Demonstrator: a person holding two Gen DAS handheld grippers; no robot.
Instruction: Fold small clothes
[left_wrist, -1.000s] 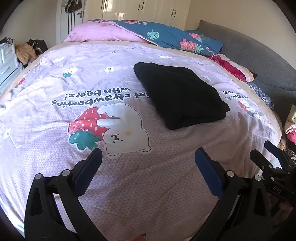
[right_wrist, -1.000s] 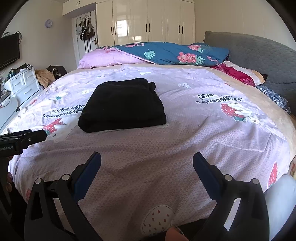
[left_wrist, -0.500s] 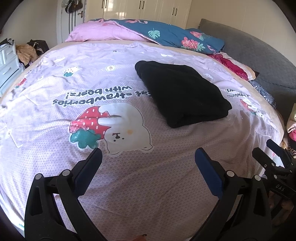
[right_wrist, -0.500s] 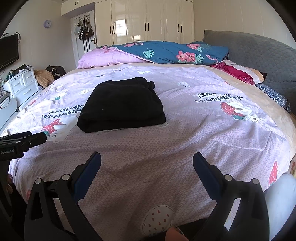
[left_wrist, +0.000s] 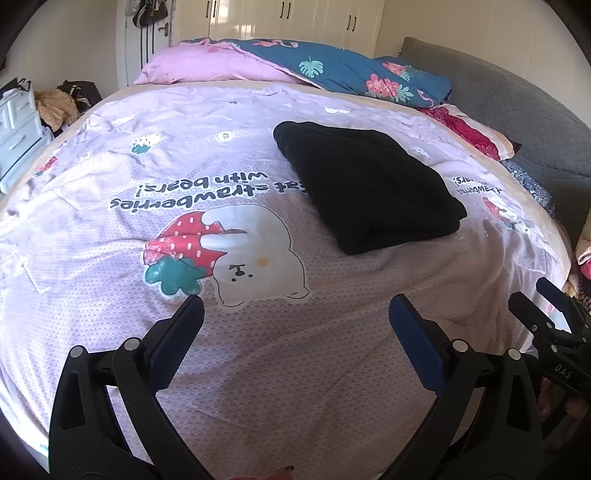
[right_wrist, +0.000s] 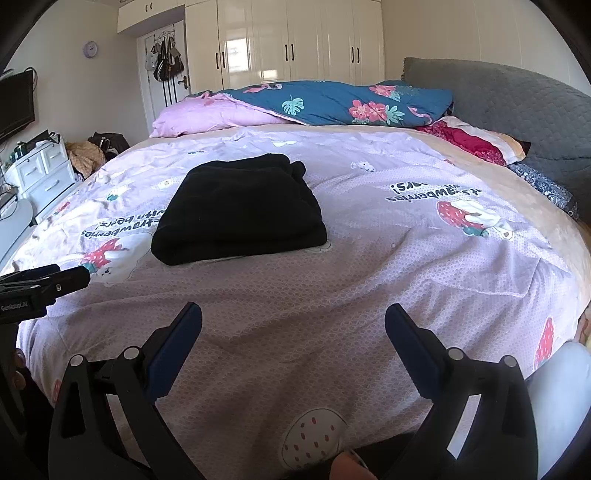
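A black garment (left_wrist: 365, 184) lies folded into a thick rectangle on the lilac bedspread (left_wrist: 110, 236); it also shows in the right wrist view (right_wrist: 240, 214). My left gripper (left_wrist: 295, 314) is open and empty, above the near part of the bed, short of the garment and left of it. My right gripper (right_wrist: 293, 321) is open and empty near the bed's front edge, well short of the garment. The right gripper shows at the right edge of the left wrist view (left_wrist: 543, 306). The left gripper's fingertip shows at the left edge of the right wrist view (right_wrist: 70, 277).
A pink pillow (right_wrist: 207, 118) and a blue floral quilt (right_wrist: 332, 103) lie at the far end of the bed. A grey headboard (right_wrist: 509, 107) runs along the right side. White drawers (right_wrist: 40, 173) and a clothes heap (right_wrist: 85, 155) stand at the left.
Both grippers have drawn back slightly from the bed and stay open. The folded black garment has not moved.
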